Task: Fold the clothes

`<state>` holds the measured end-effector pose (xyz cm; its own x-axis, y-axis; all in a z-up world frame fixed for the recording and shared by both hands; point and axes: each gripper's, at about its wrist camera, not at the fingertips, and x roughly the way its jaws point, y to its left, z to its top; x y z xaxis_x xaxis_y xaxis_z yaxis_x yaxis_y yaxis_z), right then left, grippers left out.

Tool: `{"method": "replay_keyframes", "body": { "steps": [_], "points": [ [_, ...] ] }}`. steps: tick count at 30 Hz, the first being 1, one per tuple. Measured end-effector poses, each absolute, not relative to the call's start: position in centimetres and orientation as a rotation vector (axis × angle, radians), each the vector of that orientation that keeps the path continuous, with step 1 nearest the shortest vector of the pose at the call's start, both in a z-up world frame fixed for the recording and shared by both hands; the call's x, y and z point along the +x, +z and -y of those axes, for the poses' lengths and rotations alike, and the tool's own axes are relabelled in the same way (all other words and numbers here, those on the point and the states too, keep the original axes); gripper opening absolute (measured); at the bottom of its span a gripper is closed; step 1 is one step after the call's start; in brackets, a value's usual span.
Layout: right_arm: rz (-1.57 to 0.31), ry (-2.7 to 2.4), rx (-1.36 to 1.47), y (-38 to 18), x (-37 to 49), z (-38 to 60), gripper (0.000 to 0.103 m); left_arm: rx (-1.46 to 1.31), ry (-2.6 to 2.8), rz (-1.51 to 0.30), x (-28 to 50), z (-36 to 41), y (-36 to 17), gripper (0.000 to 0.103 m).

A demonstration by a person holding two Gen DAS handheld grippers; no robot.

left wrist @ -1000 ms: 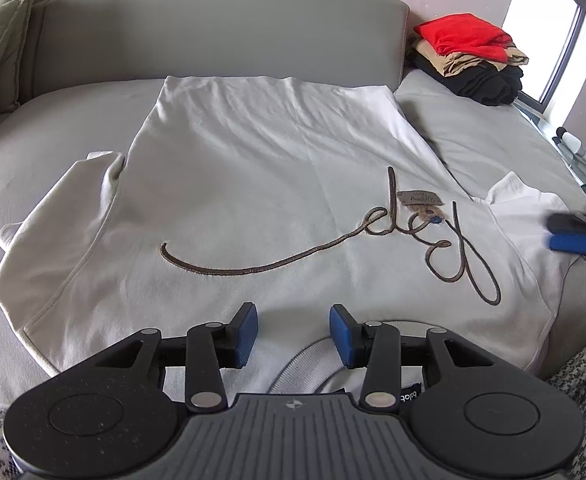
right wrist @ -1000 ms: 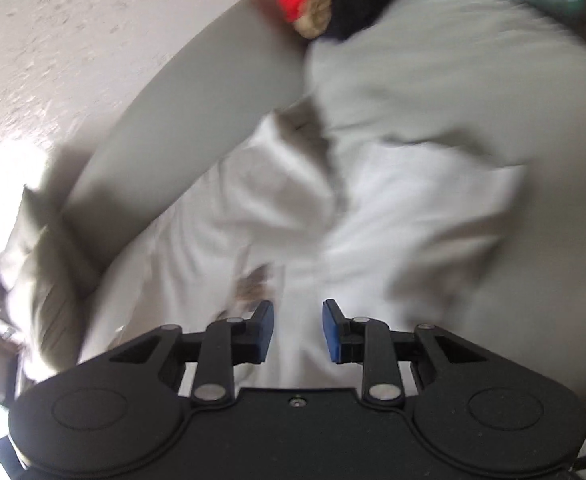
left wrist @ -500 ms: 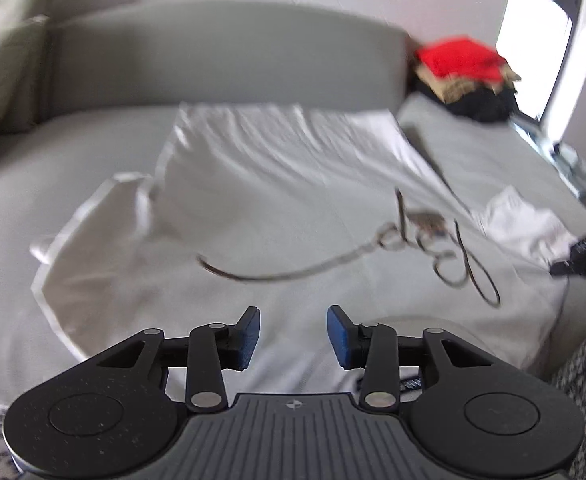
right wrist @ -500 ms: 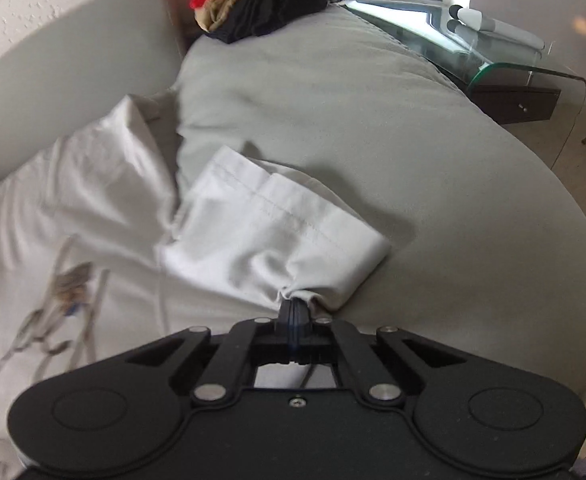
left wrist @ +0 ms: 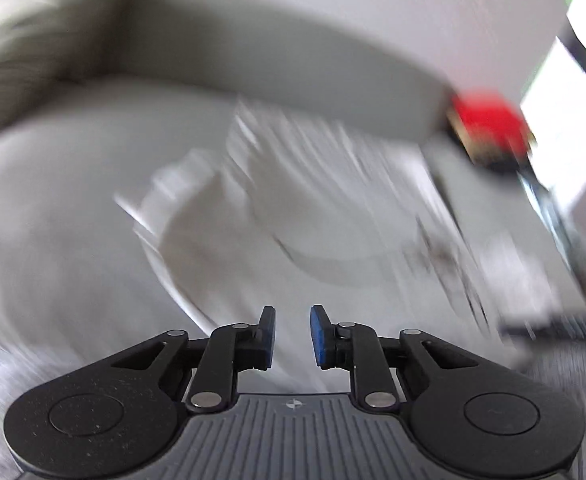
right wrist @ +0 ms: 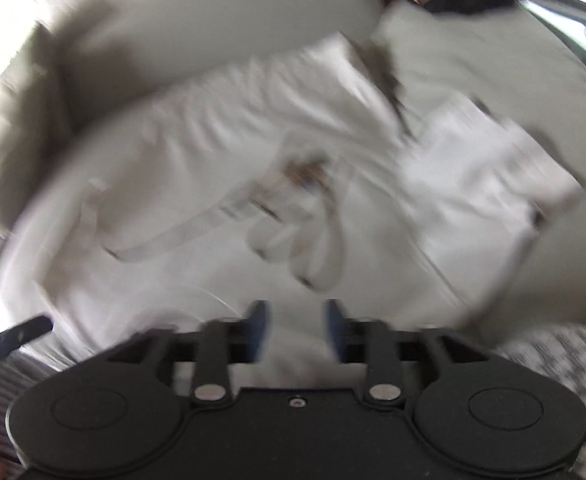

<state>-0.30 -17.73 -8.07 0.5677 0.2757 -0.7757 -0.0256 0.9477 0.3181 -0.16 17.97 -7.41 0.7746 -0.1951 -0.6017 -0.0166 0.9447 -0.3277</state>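
Both views are blurred. A white shirt [right wrist: 221, 160] lies spread on the grey sofa [right wrist: 493, 72], one sleeve [right wrist: 481, 184] folded in at the right. The left tongs [left wrist: 291, 336] and right tongs [right wrist: 295, 328] are both parted and empty, above the shirt's near edge. A clothes pile [left wrist: 489, 128] sits far right.

White garment [left wrist: 333, 216] smeared by blur
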Motion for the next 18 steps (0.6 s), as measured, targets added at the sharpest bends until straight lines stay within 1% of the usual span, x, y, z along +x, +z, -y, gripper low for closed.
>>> {"method": "replay_keyframes", "body": {
  "steps": [1, 2, 4, 8, 10, 15, 18],
  "points": [
    [-0.936, 0.210, 0.309, -8.0, 0.0, 17.1, 0.049, -0.373, -0.057, -0.644, 0.4, -19.4, -7.2, 0.034],
    [-0.917, 0.239, 0.332, -8.0, 0.2, 16.5, 0.049, -0.424, -0.023, -0.616, 1.0, -20.8, -7.2, 0.037],
    [-0.920, 0.272, 0.385, -8.7, 1.3, 15.5, 0.049, -0.532, 0.035, -0.586, 2.6, -23.5, -7.5, 0.037],
    [-0.975, 0.294, 0.495, -11.1, 3.5, 14.3, 0.049, -0.797, 0.093, -0.686, 6.5, -27.7, -10.4, 0.036],
    [-1.014, 0.267, 0.536, -12.4, 3.7, 14.2, 0.048, -0.885, 0.112, -0.750, 7.7, -28.8, -11.8, 0.036],
    [-0.999, 0.282, 0.557, -13.1, 3.3, 14.7, 0.048, -0.993, 0.116, -0.863, 9.3, -29.8, -13.9, 0.037],
    [-1.000, 0.284, 0.576, -13.2, 3.5, 15.0, 0.048, -0.997, 0.127, -0.876, 9.8, -29.9, -14.3, 0.039]
  ]
}}
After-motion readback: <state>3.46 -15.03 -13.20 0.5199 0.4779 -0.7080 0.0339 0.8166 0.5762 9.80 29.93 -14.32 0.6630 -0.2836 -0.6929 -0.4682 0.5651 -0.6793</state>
